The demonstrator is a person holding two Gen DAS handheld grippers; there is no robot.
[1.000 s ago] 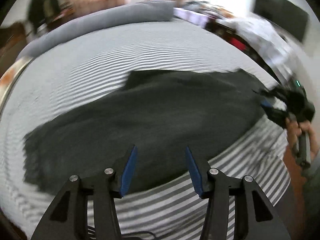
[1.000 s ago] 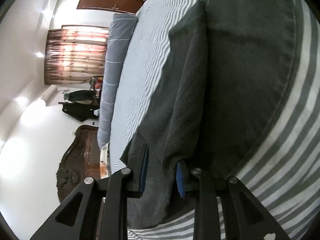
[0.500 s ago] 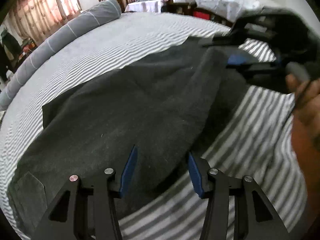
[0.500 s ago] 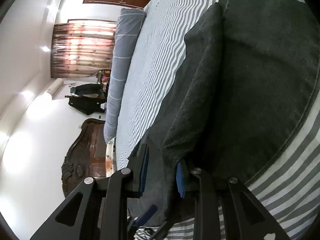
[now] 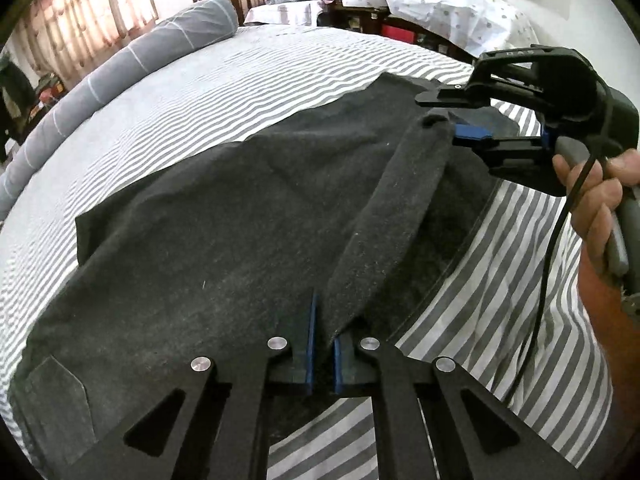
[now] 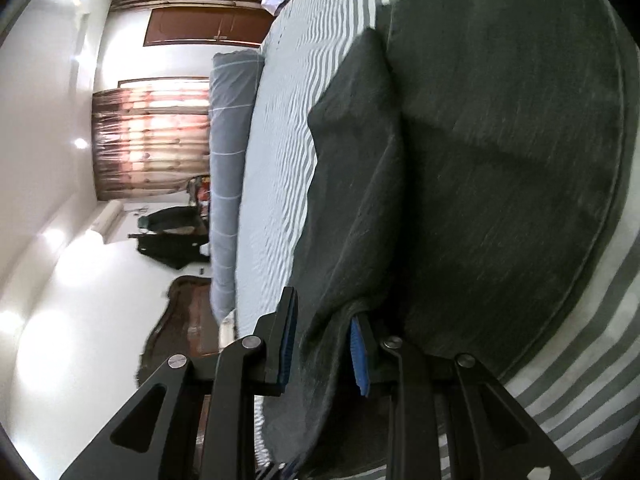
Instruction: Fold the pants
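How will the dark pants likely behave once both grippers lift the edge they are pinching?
The pants are probably floppy: the ridge between the left gripper and right gripper already sags. Likely light, since it bunches easily. The napped cloth probably won't slip off the striped sheet.

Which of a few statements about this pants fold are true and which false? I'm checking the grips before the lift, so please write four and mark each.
1. The left tool is shut on a raised ridge of the dark pants. True; its jaws have just been closing.
2. The right tool hangs clear of the fabric. False: the other end of that ridge sits between its fingers, which grip it.
3. The pants lie on a plain white sheet. False: the bedsheet is grey and white striped.
4. A long grey bolster lies along the far side of the bed. True.
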